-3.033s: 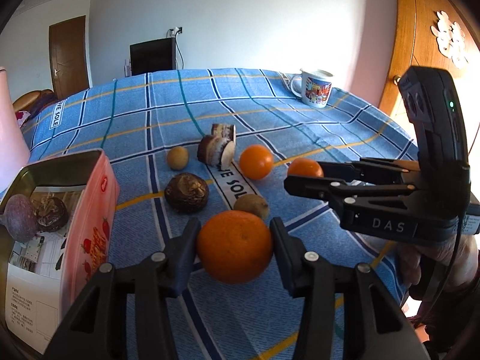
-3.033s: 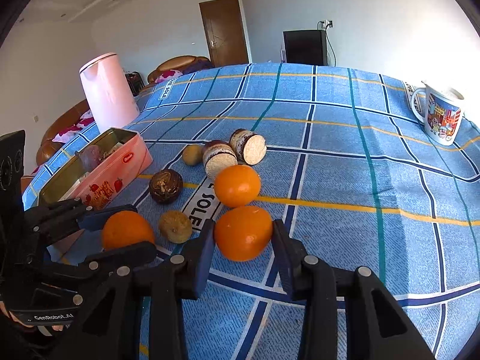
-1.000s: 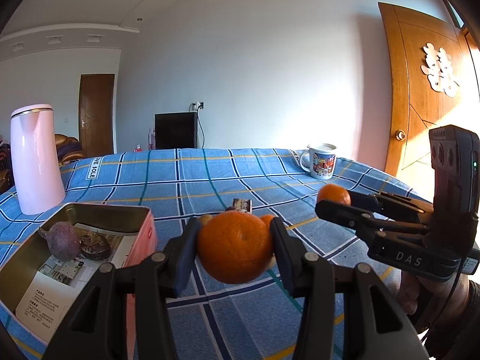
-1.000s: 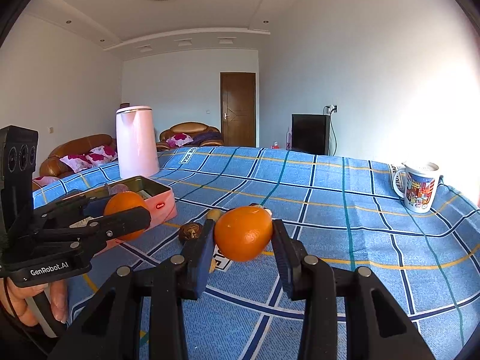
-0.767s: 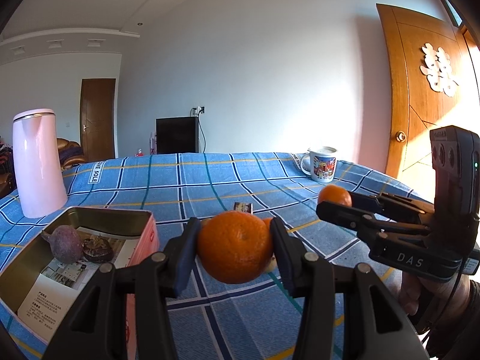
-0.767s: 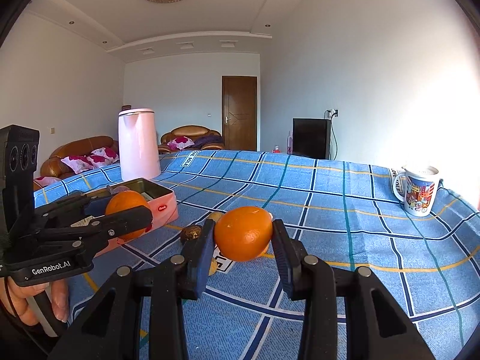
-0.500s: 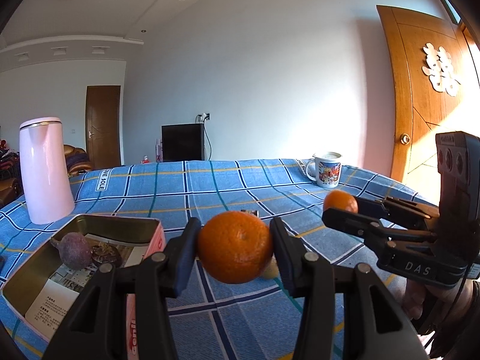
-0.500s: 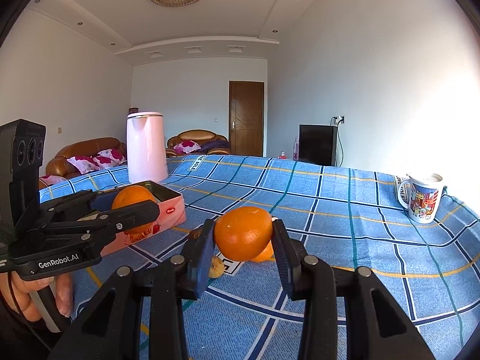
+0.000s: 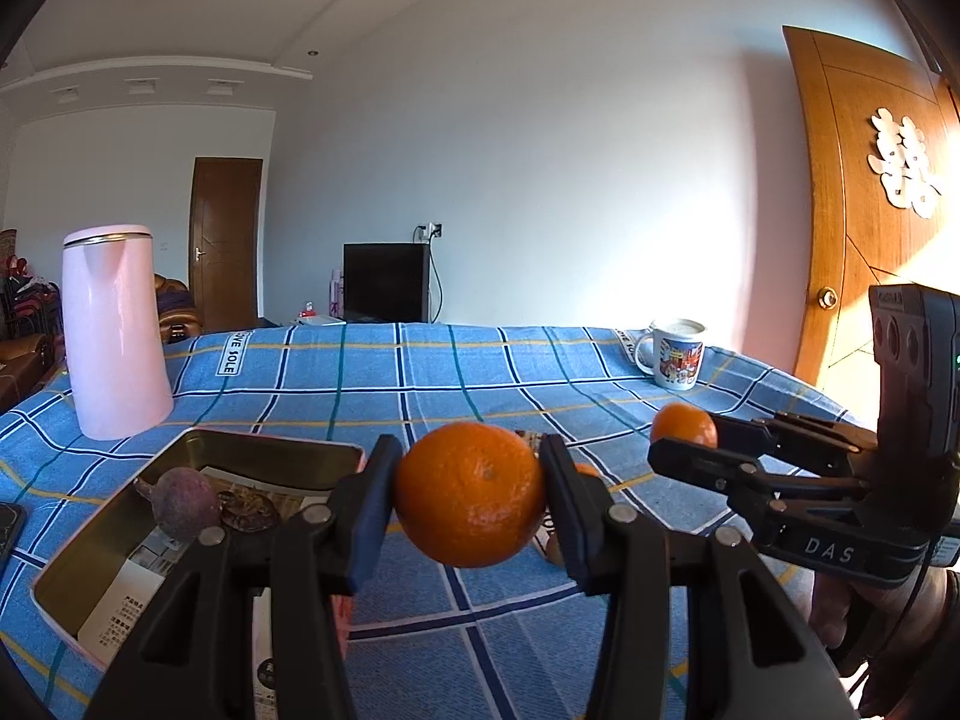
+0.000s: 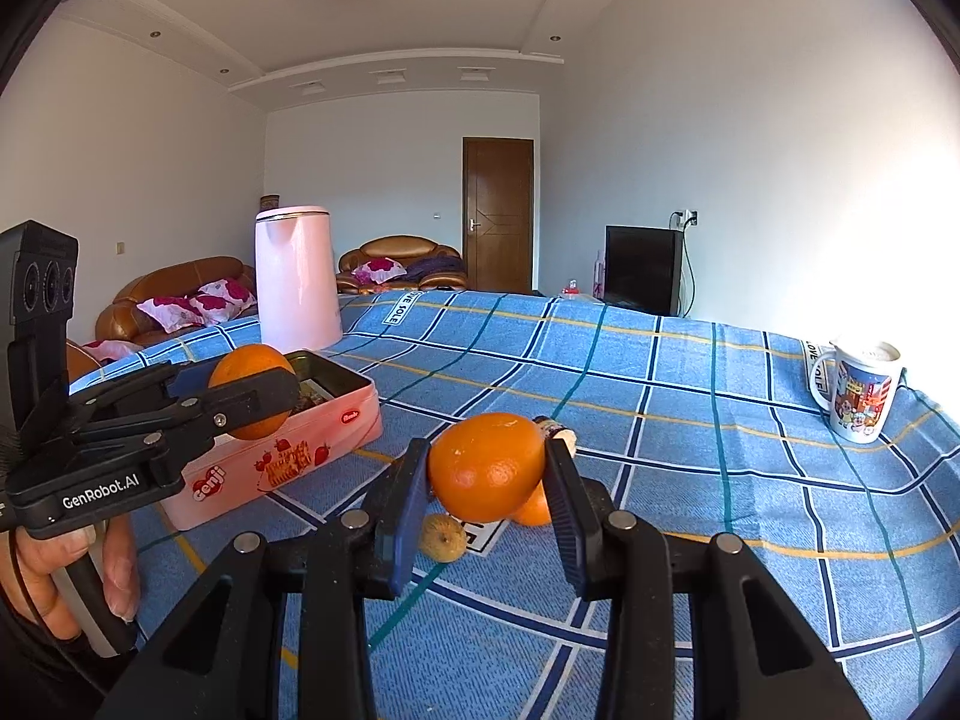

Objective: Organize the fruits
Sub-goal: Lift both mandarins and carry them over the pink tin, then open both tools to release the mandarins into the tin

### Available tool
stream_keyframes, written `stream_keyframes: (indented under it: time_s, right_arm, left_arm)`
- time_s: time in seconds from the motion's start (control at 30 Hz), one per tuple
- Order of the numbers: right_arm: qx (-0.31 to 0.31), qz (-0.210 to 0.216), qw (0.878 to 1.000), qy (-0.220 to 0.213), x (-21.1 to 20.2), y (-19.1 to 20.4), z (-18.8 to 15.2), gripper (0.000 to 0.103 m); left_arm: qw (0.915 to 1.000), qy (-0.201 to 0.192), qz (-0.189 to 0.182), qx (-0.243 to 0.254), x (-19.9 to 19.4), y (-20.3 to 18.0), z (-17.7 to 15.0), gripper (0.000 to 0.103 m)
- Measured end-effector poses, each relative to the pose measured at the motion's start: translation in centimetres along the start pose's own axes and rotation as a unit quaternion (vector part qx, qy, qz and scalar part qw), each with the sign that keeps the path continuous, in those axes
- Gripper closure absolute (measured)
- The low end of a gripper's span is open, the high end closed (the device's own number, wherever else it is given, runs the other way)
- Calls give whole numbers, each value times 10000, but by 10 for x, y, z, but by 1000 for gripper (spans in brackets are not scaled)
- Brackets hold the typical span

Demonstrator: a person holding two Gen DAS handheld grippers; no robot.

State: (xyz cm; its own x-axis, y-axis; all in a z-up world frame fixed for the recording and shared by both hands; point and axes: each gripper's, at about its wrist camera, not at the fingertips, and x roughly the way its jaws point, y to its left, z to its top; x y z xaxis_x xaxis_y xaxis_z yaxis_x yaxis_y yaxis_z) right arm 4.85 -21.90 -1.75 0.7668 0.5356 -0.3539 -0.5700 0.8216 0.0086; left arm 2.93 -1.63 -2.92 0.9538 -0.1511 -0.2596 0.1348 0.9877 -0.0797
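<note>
two oranges held aloft, much of the table fruit hidden behind them

left wrist view: the left gripper (image 9: 471, 495) is clamped on a large orange (image 9: 471, 495), held above the blue checked tablecloth (image 9: 420, 378). this orange blocks most of the loose fruit lying beyond it; only a sliver of another orange fruit (image 9: 585, 469) and a brownish edge low at the right finger peek out, too little to identify. to the left lies the open tin (image 9: 198, 441) with a purple fruit (image 9: 183, 501) and a dark wrinkled one (image 9: 249, 510) inside, its near end cut off by the gripper's finger. the right gripper (image 9: 684, 441) comes in from the right, pinching a smaller orange (image 9: 684, 425) that is partly covered by its finger. a pink kettle (image 9: 114, 333) and a mug (image 9: 675, 354) stand farther back. a dark object at the left edge is cut off.

right wrist view: here the smaller orange (image 10: 487, 465) shows plainly, squeezed between the closed jaws of the right gripper (image 10: 487, 468). this view alone shows a small tan fruit (image 10: 443, 537) on the cloth, an orange fruit (image 10: 534, 507) half hidden behind the held one, and a dark-rimmed piece (image 10: 558, 432) barely visible. the left gripper (image 10: 258, 387) holds its orange (image 10: 252, 369) just over the tin's (image 10: 342, 414) pink printed side; the tin's contents are mostly hidden here. a hand (image 10: 66, 564) grips the left handle.
</note>
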Motion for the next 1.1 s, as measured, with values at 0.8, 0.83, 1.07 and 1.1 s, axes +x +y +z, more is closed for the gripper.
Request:
stream_keyframes:
  time_s: [0.8, 0.83, 1.07, 1.1]
  right_arm:
    - [-830, 1171, 9849, 968, 116, 130, 45, 63]
    - [-853, 1193, 9834, 1070, 122, 135, 44, 63]
    - [-962, 1316, 9732, 1621, 147, 156, 32, 63]
    - [-973, 1314, 9723, 1668, 149, 157, 32, 63]
  left_arm:
    - [9855, 706, 1234, -931, -6, 129, -6, 54]
    - [9848, 757, 1244, -943, -5, 131, -7, 54]
    - [9809, 988, 1335, -1014, -1, 145, -15, 53]
    - [9805, 971, 1358, -1037, -2, 146, -15, 53]
